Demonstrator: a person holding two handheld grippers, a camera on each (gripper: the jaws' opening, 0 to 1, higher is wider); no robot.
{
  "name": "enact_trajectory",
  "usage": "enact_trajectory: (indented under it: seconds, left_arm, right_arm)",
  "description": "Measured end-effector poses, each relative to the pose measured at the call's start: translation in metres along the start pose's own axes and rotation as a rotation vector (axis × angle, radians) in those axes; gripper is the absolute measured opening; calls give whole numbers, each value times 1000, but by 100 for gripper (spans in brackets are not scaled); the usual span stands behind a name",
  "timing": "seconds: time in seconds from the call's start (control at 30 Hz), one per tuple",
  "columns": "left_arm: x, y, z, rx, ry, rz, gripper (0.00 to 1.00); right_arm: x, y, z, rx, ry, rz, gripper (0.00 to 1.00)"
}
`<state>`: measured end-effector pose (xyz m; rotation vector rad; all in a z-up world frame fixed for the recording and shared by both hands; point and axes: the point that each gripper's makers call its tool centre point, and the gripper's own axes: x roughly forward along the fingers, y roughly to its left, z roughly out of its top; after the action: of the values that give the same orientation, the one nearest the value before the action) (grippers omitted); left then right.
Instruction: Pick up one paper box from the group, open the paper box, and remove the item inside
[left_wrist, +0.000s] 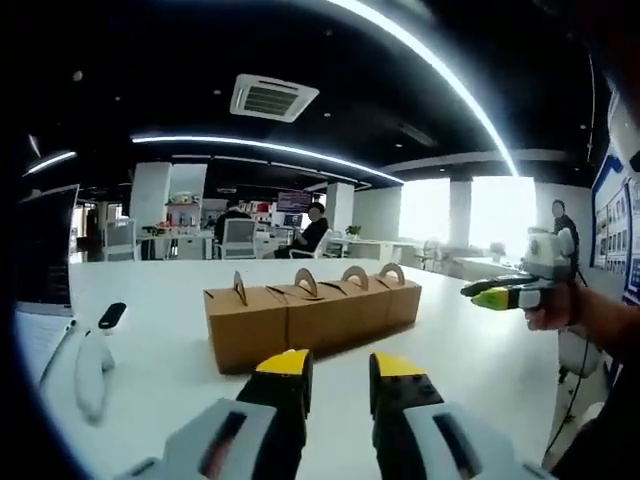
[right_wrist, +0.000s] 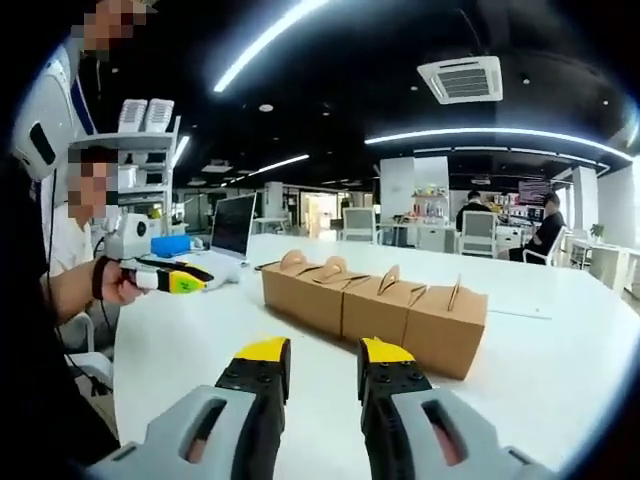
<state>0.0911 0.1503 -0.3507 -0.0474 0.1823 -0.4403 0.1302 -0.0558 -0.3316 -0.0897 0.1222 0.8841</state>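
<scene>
Row of four brown paper boxes (left_wrist: 312, 312) (right_wrist: 375, 305) stood side by side, touching, on white table (left_wrist: 480, 360) (right_wrist: 200, 340), each with arched handle tab on top. All four closed, none lifted.

Left gripper (left_wrist: 340, 375) hovered above table just short of the row, yellow-tipped jaws parted by a narrow gap, nothing between them. Seen also from right gripper view (right_wrist: 192, 281), held in a hand (right_wrist: 118, 284), well apart from the boxes.

Right gripper (right_wrist: 325, 362) likewise over table near the row, jaws narrowly apart, empty. In left gripper view (left_wrist: 490, 293), off to the side of the boxes.

Laptop (right_wrist: 233, 226) beyond far end of row. Seated people (left_wrist: 312, 228) at desks in background.
</scene>
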Motion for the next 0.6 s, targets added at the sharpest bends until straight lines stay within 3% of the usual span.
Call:
enact_trajectory:
  seconds: [0.17,0.27,0.43,0.6]
  left_arm:
    - [5,-6,-9,3,34,-18,25]
    - [9,-10,-6,4,33,-24,25]
    - [13,-17,5,-2,-6,-25,25]
    - [12,-19,-1,-13,2,-26,25]
  right_arm:
    - [-6,-3,-5,11,-1,-10,27]
    - [-7,-8,-8,12,11,-13,27]
    - [-7,-23,-2,-3,5,-34,27]
    - [-4,-44,7,-5,-3,-82,27]
